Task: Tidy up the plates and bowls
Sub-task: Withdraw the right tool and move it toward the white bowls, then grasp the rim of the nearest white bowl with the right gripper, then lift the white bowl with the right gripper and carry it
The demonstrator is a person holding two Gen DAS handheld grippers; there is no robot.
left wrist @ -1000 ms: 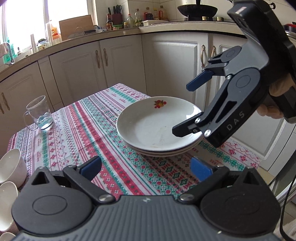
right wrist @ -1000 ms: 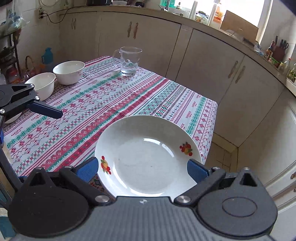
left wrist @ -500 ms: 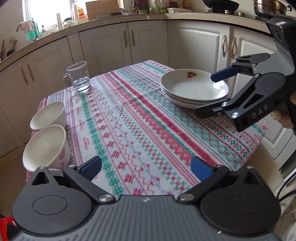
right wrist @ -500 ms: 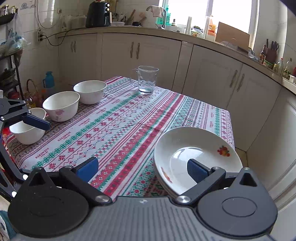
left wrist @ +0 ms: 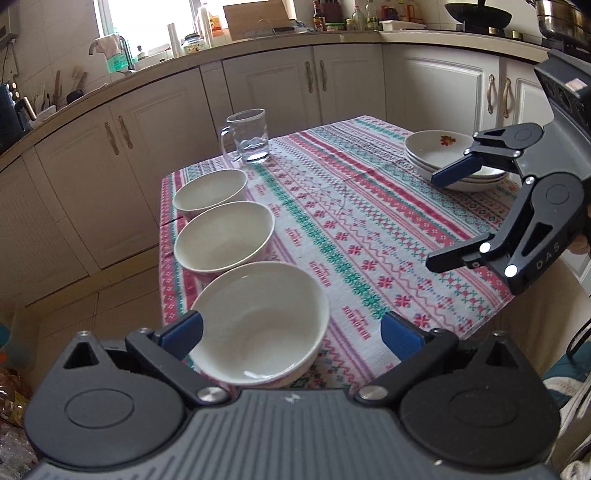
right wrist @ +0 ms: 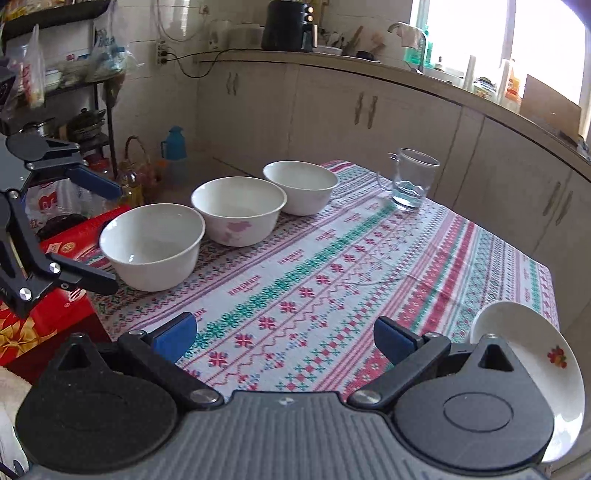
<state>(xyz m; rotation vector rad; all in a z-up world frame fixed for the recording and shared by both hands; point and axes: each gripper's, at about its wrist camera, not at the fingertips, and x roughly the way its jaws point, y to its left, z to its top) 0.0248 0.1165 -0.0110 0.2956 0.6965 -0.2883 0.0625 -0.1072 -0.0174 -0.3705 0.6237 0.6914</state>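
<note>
Three white bowls [left wrist: 221, 236] were lined up along the bench [left wrist: 369, 229] edge at 9 o'clock, the stacked plates [left wrist: 443, 155] at 2 o'clock (glass mug [left wrist: 248, 136] at 12). The left gripper [left wrist: 291, 334] and right gripper [right wrist: 284, 338] were held with fingers released, nothing grasped.

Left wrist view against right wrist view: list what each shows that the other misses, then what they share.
Only the left wrist view: the plates seen as a whole stack, the right claw open above the tablecloth, a black pan on the counter.

Only the right wrist view: a red gift box beside the table, a blue thermos on the floor, the left claw open near the closest bowl.

Both: three white bowls in a row, the glass mug, the patterned tablecloth.
</note>
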